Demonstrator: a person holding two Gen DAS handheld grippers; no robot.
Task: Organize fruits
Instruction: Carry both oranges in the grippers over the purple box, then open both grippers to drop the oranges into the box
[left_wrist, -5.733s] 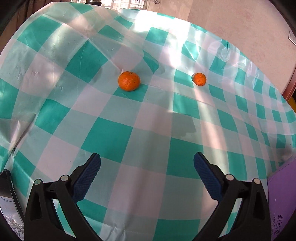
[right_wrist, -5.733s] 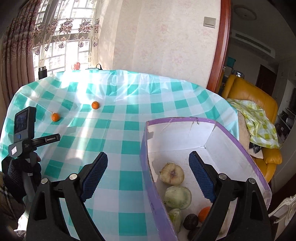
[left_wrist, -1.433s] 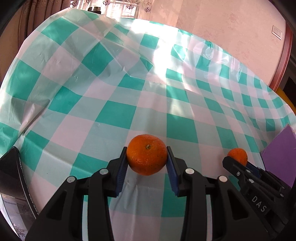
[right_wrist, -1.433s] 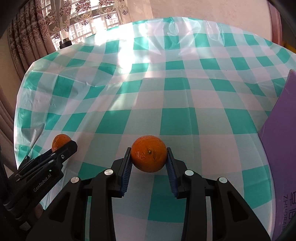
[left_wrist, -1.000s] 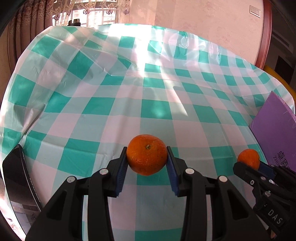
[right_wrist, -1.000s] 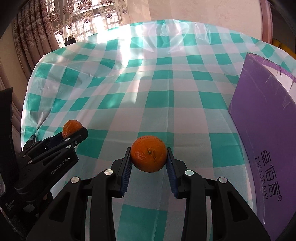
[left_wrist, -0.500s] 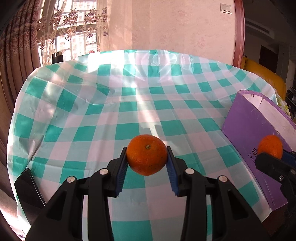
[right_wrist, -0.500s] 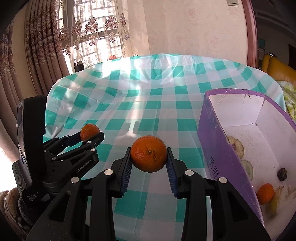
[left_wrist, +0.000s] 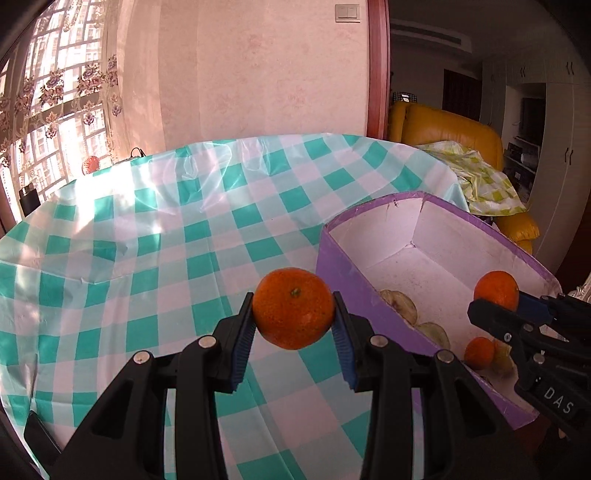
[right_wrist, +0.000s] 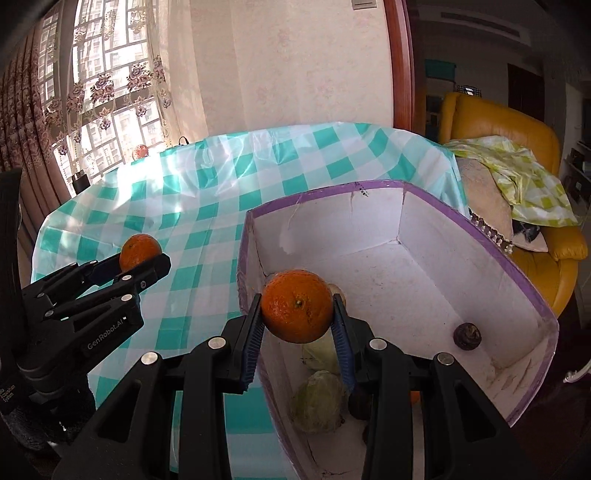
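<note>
Purple box (right_wrist: 517, 280): holds several fruits already.
Left claw (left_wrist: 293, 325): clamped on orange (left_wrist: 293, 308), short of box.
Right claw (right_wrist: 297, 326): clamped on second orange (right_wrist: 297, 312), over box, unreleased.

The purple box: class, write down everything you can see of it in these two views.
The box is an open-topped rectangular carton, purple outside and on the rim, with scuffed, stained white walls and floor inside. It looks like cardboard. It stands upright on the checked tablecloth near the table's edge. Inside lie pale cut fruit pieces, a small dark fruit and an orange. No gripper touches it.
</note>
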